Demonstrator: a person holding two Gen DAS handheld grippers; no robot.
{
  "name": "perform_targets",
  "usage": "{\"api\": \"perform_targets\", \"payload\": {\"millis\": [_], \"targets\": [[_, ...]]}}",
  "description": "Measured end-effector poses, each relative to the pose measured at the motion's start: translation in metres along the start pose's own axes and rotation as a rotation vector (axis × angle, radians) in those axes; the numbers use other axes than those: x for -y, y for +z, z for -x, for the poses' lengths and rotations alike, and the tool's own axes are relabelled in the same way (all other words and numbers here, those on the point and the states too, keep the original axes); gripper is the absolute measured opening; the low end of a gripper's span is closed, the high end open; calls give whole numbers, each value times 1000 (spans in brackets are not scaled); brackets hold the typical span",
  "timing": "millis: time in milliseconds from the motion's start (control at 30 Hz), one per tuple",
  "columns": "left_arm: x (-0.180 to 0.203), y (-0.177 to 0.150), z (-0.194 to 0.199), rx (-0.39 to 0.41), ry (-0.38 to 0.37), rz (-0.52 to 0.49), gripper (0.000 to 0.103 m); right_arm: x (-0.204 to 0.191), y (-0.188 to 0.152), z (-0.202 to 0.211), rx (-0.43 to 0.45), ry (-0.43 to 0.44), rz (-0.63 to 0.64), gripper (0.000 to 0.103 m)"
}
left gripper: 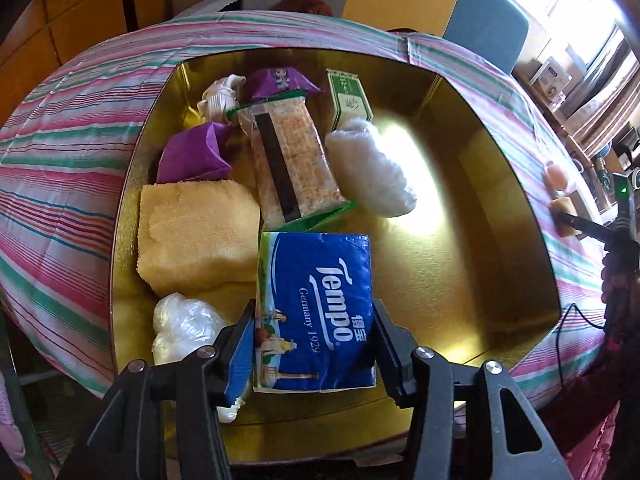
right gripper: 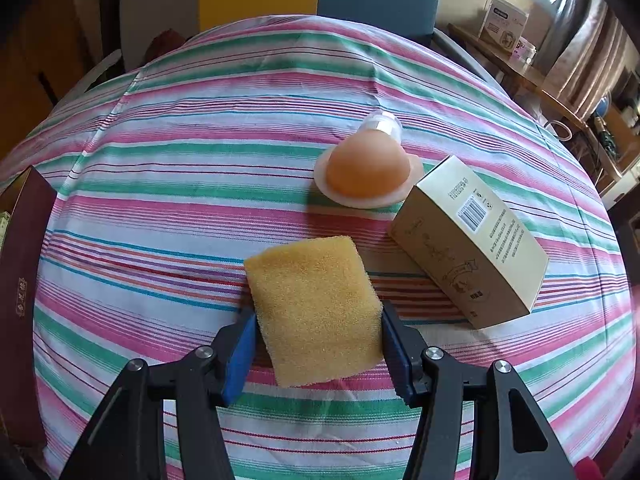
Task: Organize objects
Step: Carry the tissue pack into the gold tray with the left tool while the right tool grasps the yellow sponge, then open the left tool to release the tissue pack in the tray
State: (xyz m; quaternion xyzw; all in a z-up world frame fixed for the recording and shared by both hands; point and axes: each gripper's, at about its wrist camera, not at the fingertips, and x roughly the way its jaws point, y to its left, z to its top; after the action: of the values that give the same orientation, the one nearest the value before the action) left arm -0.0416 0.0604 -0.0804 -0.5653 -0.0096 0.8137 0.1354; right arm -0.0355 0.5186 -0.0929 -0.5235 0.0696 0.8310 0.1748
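In the left wrist view, the left claw (left gripper: 314, 354) is pinching the blue tissue pack (left gripper: 316, 312) by its long sides, holding it over the near part of the gold tray (left gripper: 500, 264), just beside the tray's yellow sponge (left gripper: 196, 236). The pack is likely light, soft and a little slick.

In the right wrist view, the right claw (right gripper: 318, 354) is squeezing a second sponge (right gripper: 316, 308) on the striped bench (right gripper: 160, 208), near the cardboard box (right gripper: 468, 240); it is probably light and squashy, so mid-side holds suit.

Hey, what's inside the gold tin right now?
The gold tin holds a yellow sponge, cracker pack, purple packets, green box and plastic bundles; the Tempo tissue pack hides what's beneath.
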Motion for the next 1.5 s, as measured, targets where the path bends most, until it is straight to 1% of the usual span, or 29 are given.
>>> {"api": "perform_targets", "payload": {"millis": [133,267,367,533,733,800,867,1100,1333,1500], "targets": [[2,-1,-3,-1,17,-7,53,0,0,0,0,1,1,58],[4,-3,1,15,37,-19,57,0,0,1,1,0,5,58],[8,-4,9,50,57,-34,57,0,-1,1,1,-2,9,58],[16,-8,24,129,113,-74,57,-1,-2,2,2,-7,16,58],[20,-12,35,169,130,-87,57,-2,-2,1,2,-16,28,57],[17,-3,37,178,135,-93,57,-1,-2,1,3,-14,25,57],[17,0,40,189,142,-98,57,-1,-3,2,5,-15,27,57],[17,-5,50,213,151,-106,57,-2,-3,2,7,-17,33,57],[15,-9,53,218,138,-101,57,-1,-2,2,10,-17,36,56],[11,-9,55,225,122,-91,57,6,0,9,12,21,-8,54]]}}
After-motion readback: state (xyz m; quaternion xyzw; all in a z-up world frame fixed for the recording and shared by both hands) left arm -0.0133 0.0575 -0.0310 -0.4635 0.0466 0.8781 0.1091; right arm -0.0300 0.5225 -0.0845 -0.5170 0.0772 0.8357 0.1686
